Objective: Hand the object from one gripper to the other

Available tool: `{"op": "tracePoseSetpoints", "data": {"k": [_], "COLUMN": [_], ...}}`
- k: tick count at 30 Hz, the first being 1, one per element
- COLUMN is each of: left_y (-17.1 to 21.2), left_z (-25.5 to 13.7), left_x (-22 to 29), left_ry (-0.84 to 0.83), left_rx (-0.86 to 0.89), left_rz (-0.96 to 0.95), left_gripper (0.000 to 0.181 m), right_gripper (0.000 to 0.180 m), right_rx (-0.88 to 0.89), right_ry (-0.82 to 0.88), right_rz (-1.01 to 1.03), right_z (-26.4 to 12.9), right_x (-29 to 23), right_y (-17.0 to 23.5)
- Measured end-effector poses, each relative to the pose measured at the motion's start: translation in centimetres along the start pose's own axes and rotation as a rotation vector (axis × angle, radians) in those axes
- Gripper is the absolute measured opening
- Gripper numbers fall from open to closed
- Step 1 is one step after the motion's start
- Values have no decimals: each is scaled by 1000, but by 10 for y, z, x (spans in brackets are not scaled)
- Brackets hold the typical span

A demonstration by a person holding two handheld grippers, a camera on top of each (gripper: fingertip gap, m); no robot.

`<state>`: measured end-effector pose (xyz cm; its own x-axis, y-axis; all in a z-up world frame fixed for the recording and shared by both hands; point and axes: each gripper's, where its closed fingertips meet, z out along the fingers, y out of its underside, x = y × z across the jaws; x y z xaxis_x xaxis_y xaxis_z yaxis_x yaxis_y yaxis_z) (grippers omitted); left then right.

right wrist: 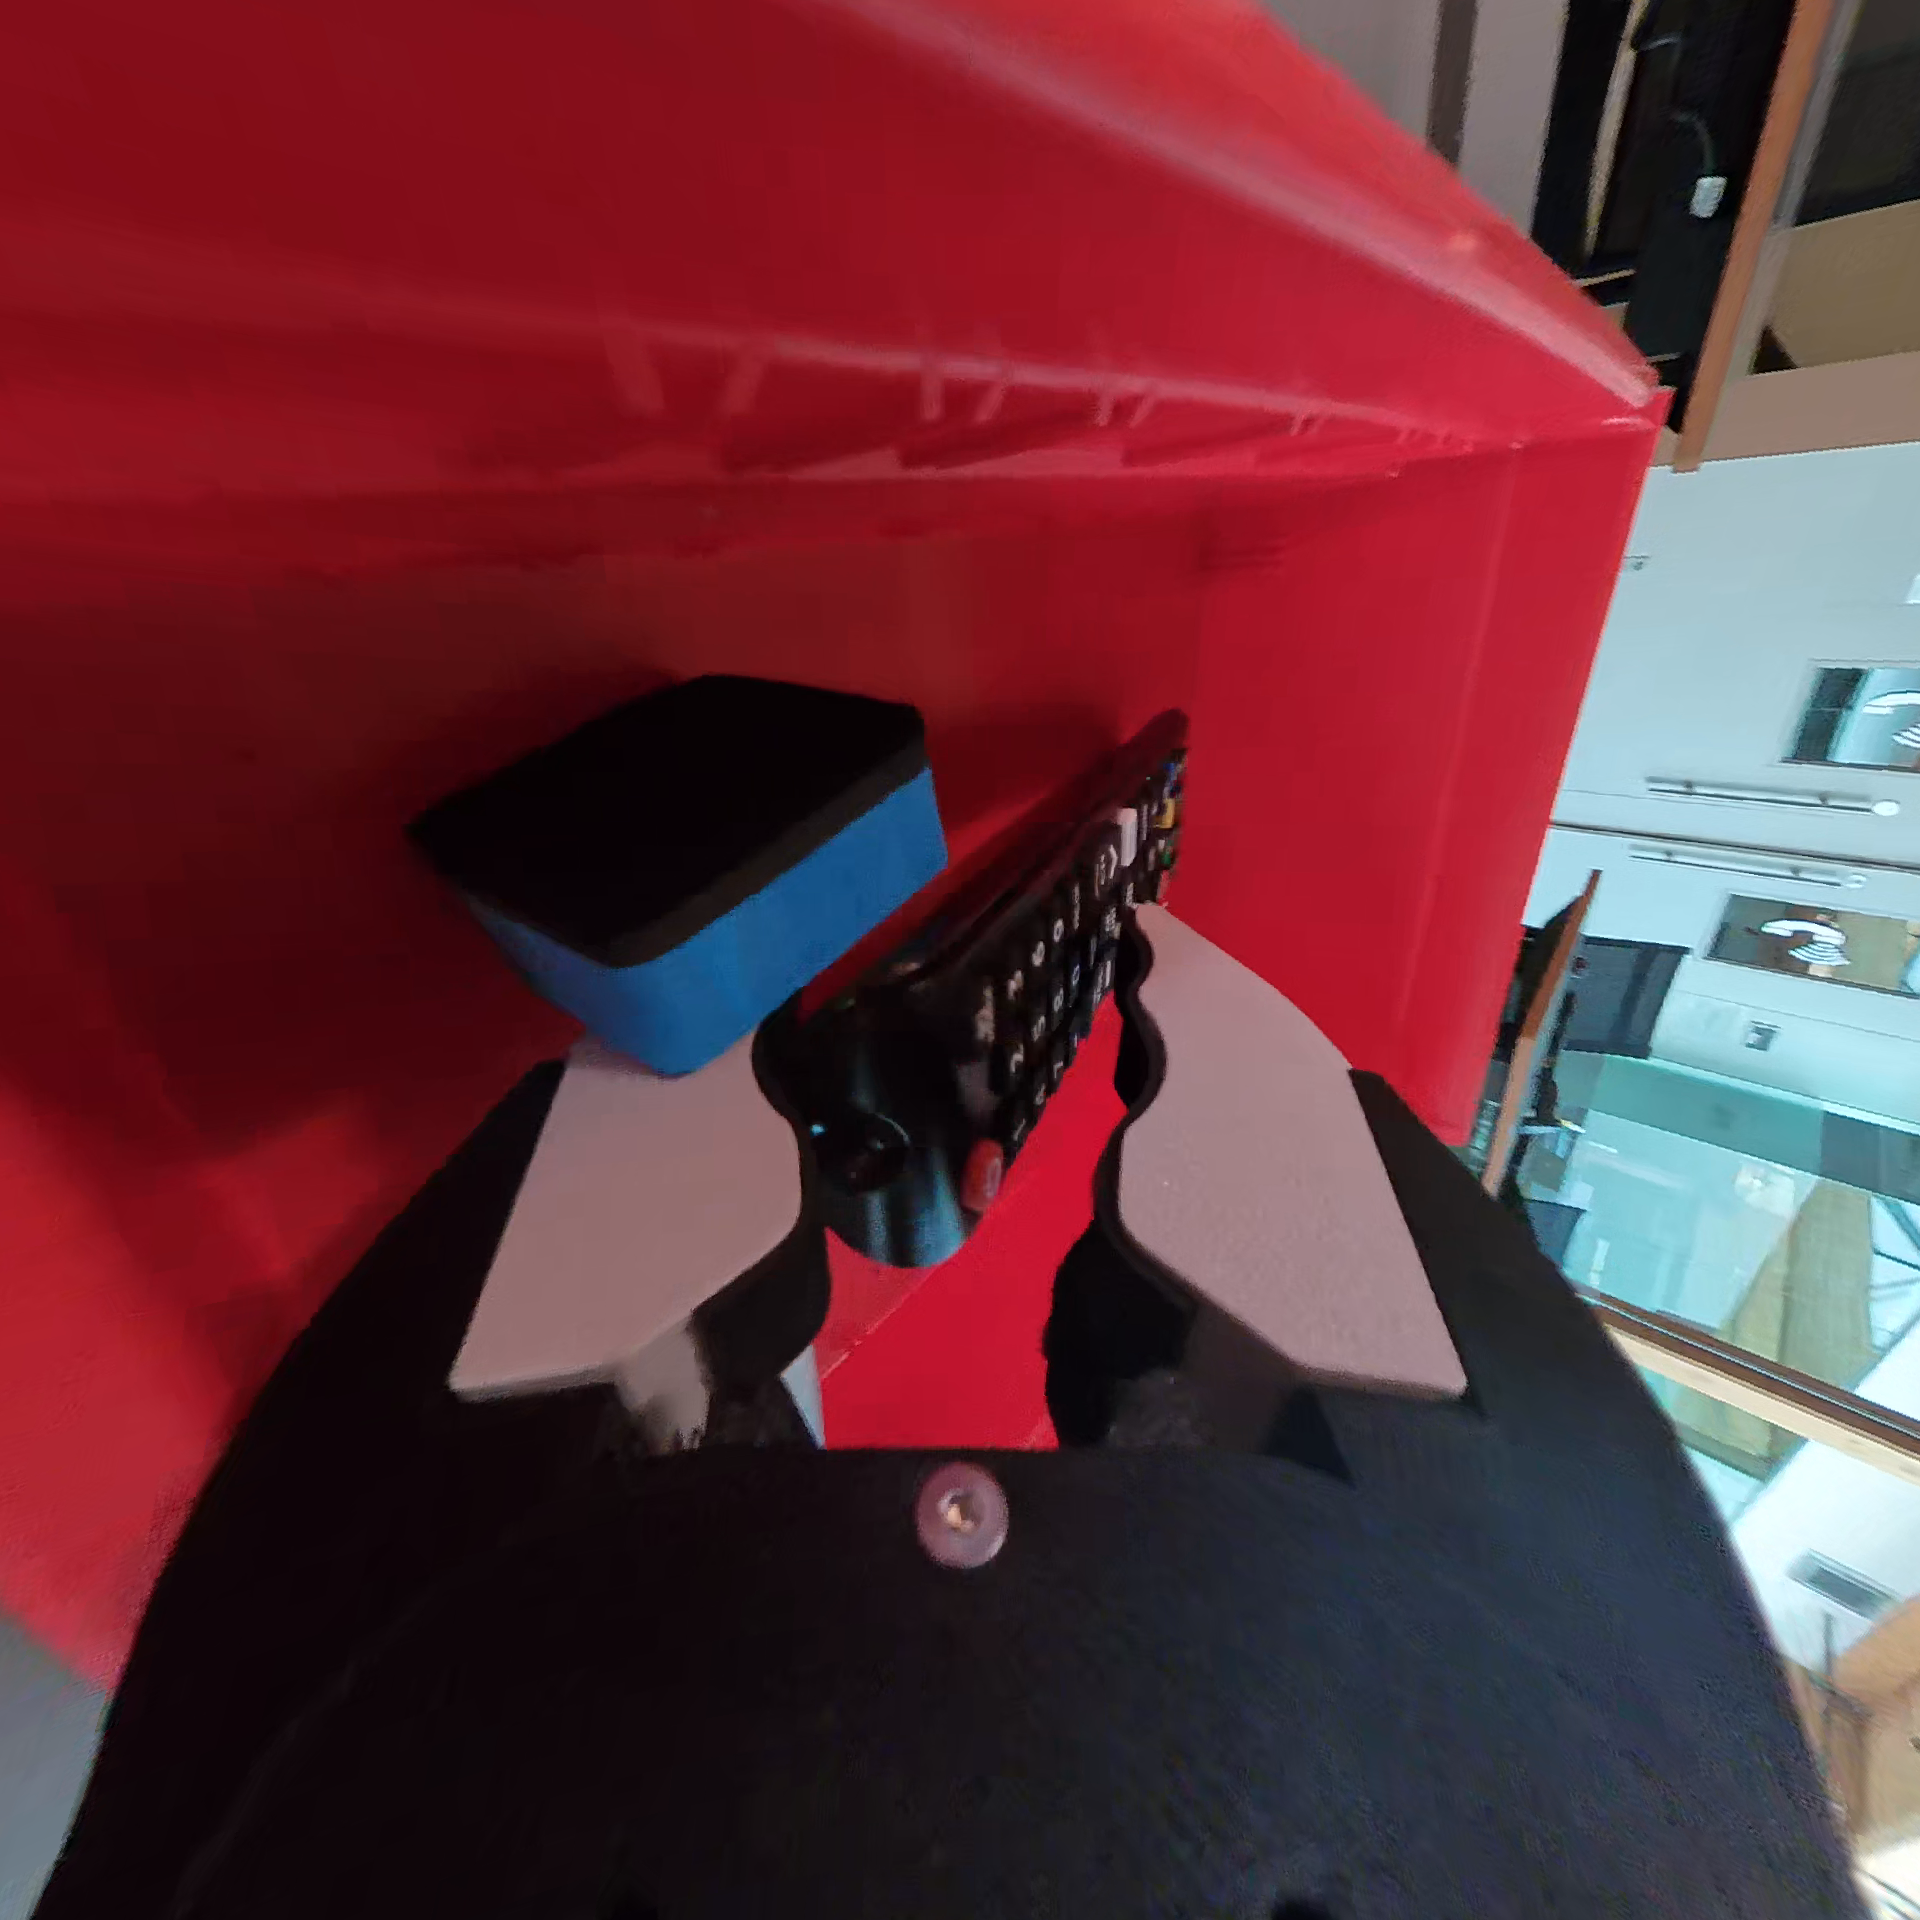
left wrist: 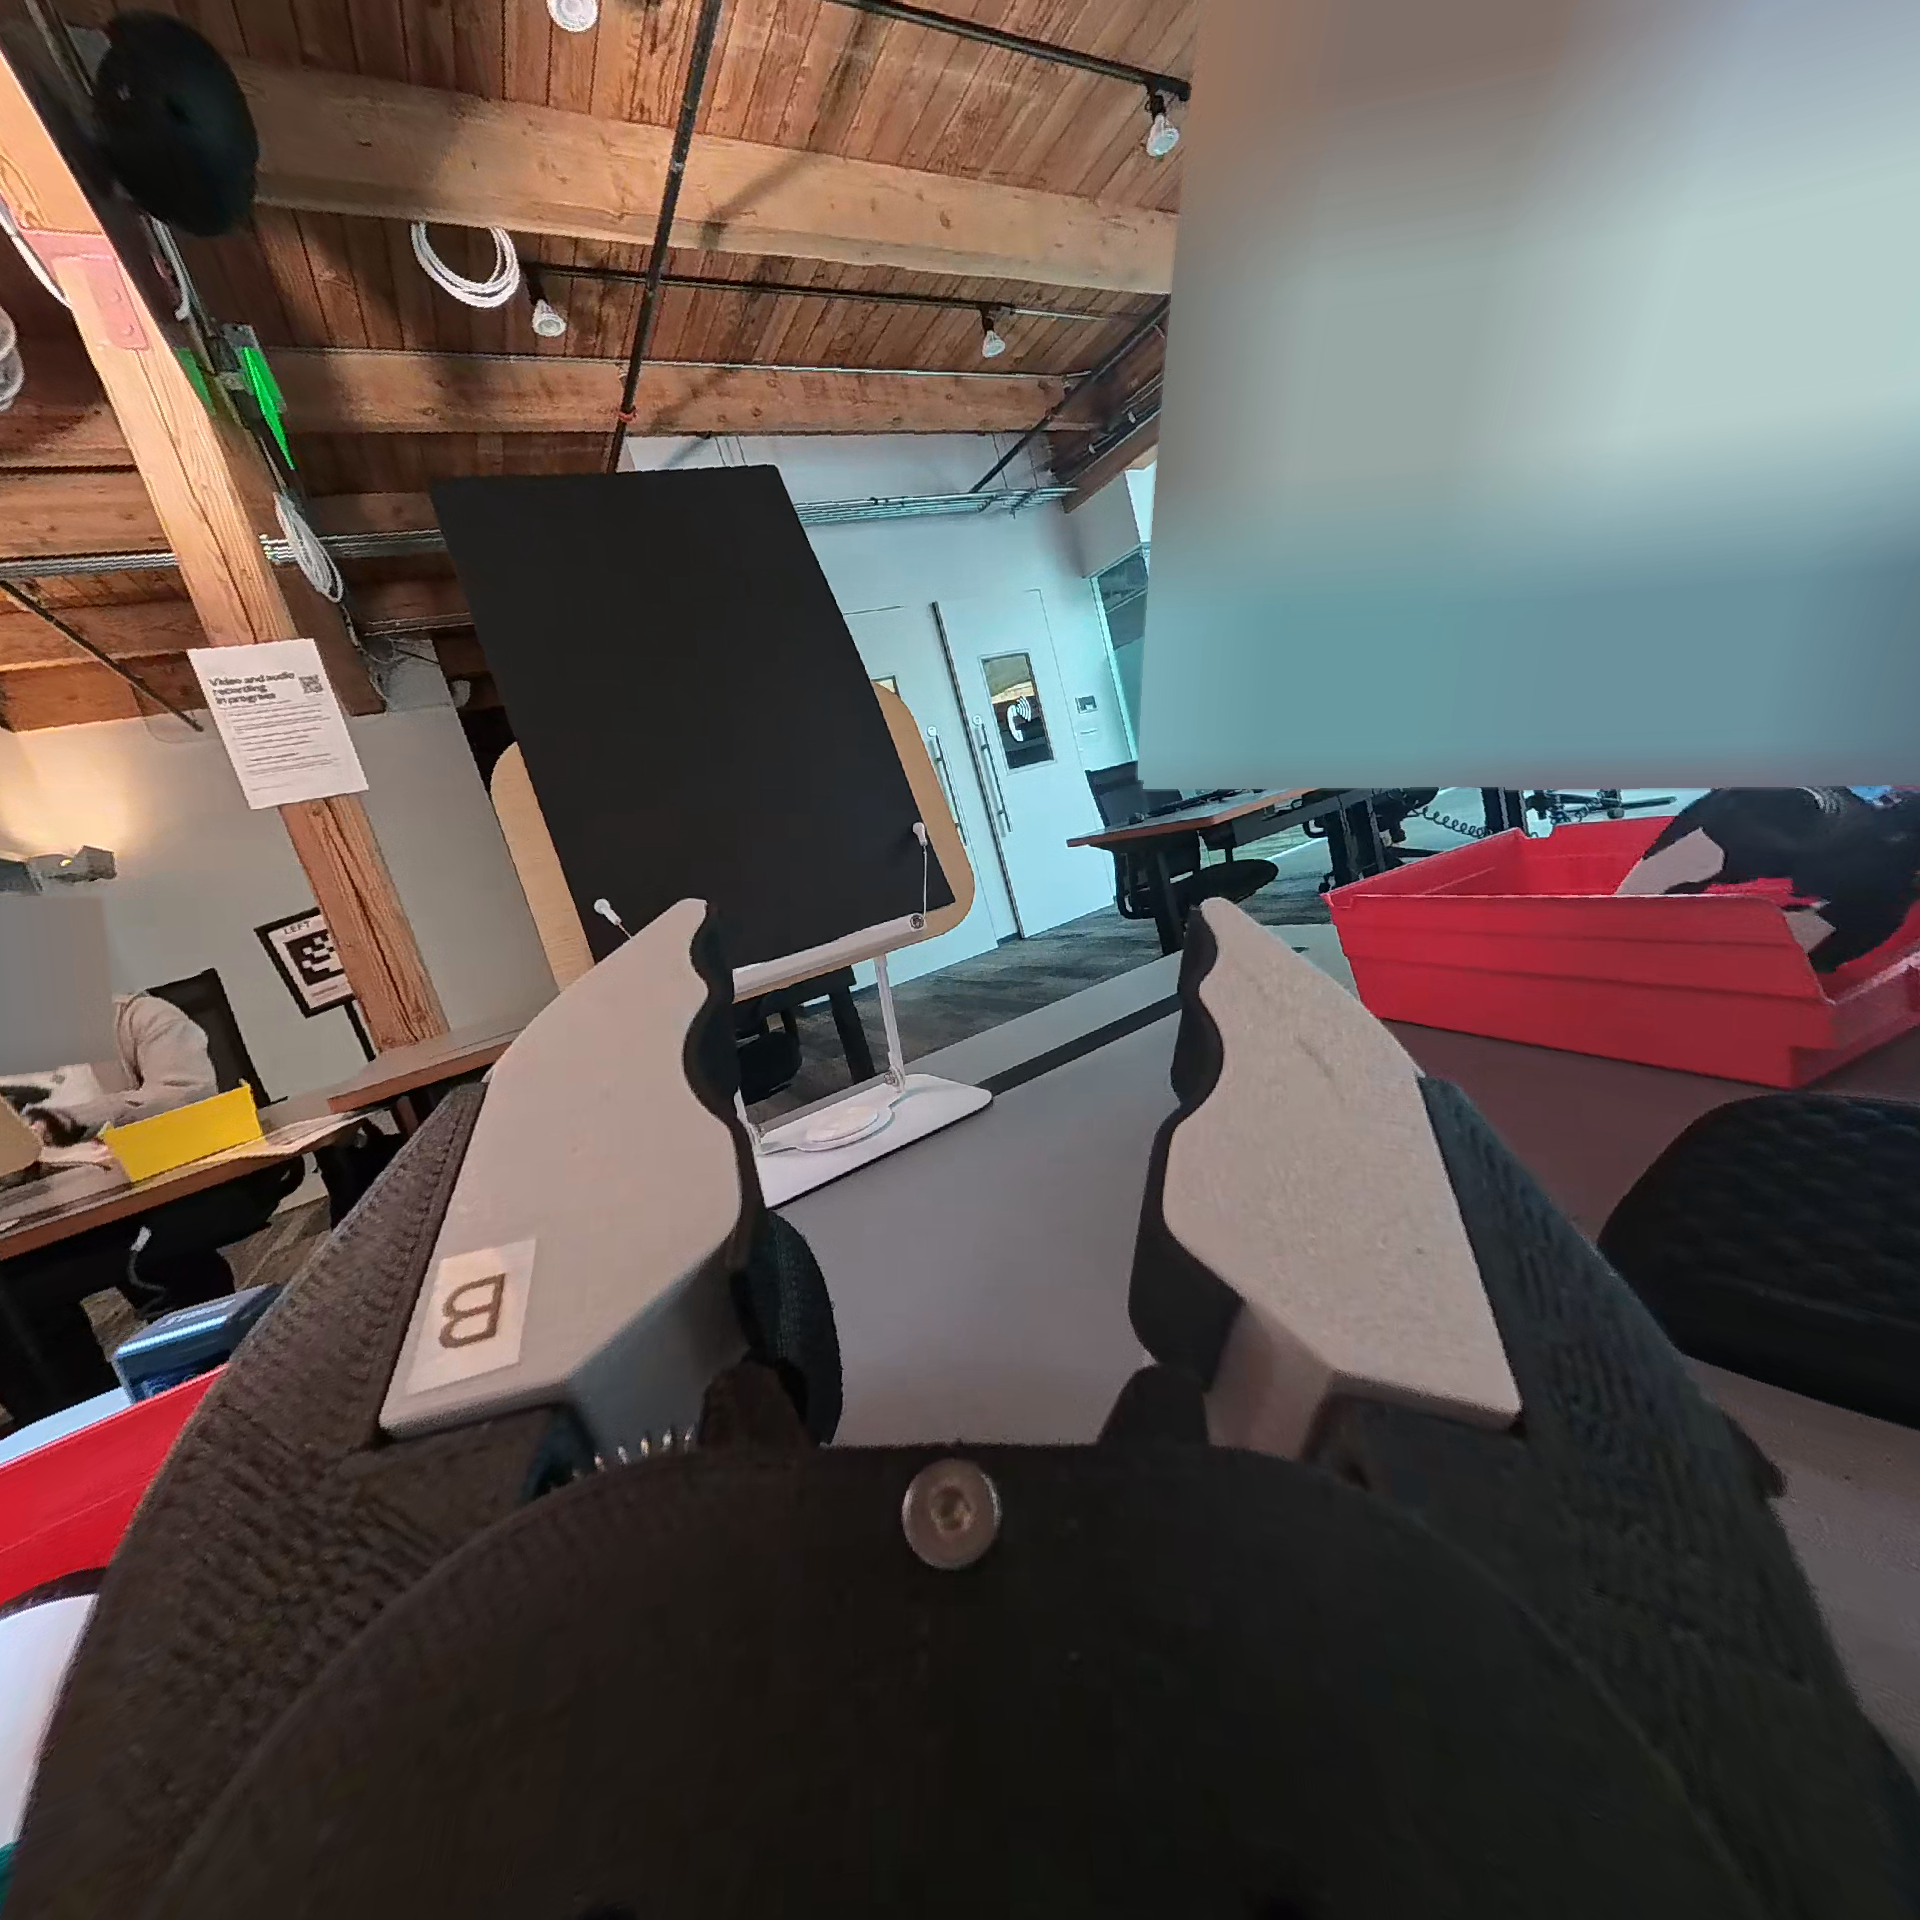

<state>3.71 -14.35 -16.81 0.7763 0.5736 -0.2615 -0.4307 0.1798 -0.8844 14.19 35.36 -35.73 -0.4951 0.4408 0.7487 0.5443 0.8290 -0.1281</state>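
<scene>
Between the right gripper's (right wrist: 966, 997) grey fingers lies a black remote control (right wrist: 1023, 997), its buttons facing the right finger and its rounded end toward the camera. The jaws stand wide apart around it; the right fingertip (right wrist: 1148, 940) looks to be at the remote's edge, though whether it truly touches cannot be told, and the left finger is partly hidden behind a blue block with a black top (right wrist: 696, 862) that sits just beside the remote. Both things rest inside a red bin (right wrist: 1403, 727), whose walls fill most of that view. Over on the other side, the left gripper (left wrist: 951, 940) is spread wide and holds nothing, hovering above a grey table (left wrist: 966, 1226). Beyond it stands a black panel on a white stand (left wrist: 686, 717), and the red bin (left wrist: 1558, 966) sits to the right.
</scene>
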Motion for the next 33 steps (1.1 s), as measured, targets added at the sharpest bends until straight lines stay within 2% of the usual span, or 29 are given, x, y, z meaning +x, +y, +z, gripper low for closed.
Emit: {"op": "tracePoseSetpoints", "data": {"k": [11,14,17,21,24,26,28,30,33], "left_y": [0,1,1,2,1,0,0,5,27], "left_z": [0,0,1,1,2,4,7,12,22], "left_x": [3,7,9,11,14,19,28,42,61], "left_ry": [24,41,37,49,57,76,102,150,192], "left_rx": [-14,-29,-34,-33,-27,-15,9,15,-29], "left_rz": [11,35,62,55,37,9,-43,-90,-111], "left_gripper": [84,84,84,84,84,84,84,84,83], "right_gripper": [78,85,83,87,90,92,96,97,90], "right_rx": [43,39,135,458,870,1116,1363,1536,1578], "right_ry": [-122,-88,20,242,452,503,470,381,285], "right_rz": [92,106,168,407,644,837,1031,1167,1227], "right_z": [-12,-17,-33,-88,-166,-214,-251,-271,-261], "right_x": [-11,0,25,72,103,107,100,87,63], "right_y": [-3,-1,-9,-43,-77,-92,-107,-124,-160]}}
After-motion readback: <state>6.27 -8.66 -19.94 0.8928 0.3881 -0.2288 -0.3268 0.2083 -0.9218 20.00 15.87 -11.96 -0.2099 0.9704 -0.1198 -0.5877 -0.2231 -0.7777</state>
